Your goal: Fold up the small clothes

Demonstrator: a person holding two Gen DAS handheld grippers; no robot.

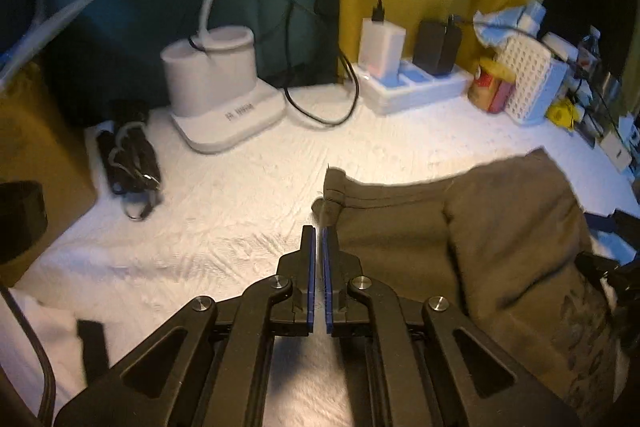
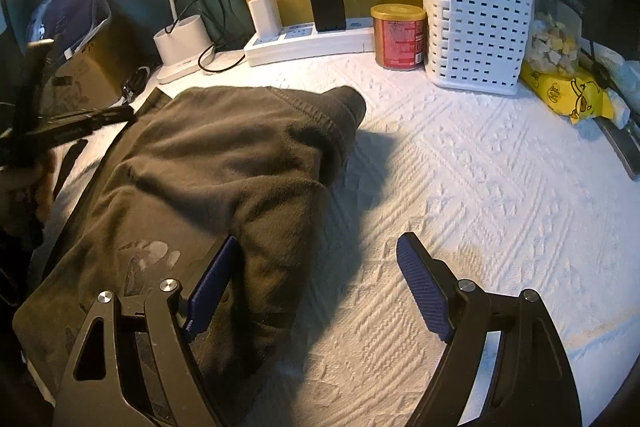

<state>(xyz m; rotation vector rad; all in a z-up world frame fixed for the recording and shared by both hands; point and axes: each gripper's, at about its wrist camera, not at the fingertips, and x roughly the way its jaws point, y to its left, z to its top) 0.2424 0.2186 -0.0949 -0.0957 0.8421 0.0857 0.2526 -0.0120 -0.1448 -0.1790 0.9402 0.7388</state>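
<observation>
A small olive-brown garment (image 1: 480, 239) with a dark print lies partly folded on the white textured cloth. It also shows in the right wrist view (image 2: 208, 187). My left gripper (image 1: 319, 231) is shut and empty, just left of the garment's hemmed corner, above the cloth. My right gripper (image 2: 320, 243) is open and empty at the garment's right near edge; its left finger (image 2: 212, 283) lies over the fabric, its right finger (image 2: 424, 291) is over bare cloth. The left gripper shows blurred at the left of the right wrist view (image 2: 80, 125).
A white desk lamp base (image 1: 224, 95) with cables, a power strip (image 2: 308, 43) with chargers, a red can (image 2: 398, 35), a white basket (image 2: 476, 27) and a yellow packet (image 2: 568, 93) line the back. Black straps (image 1: 128, 163) lie at the left.
</observation>
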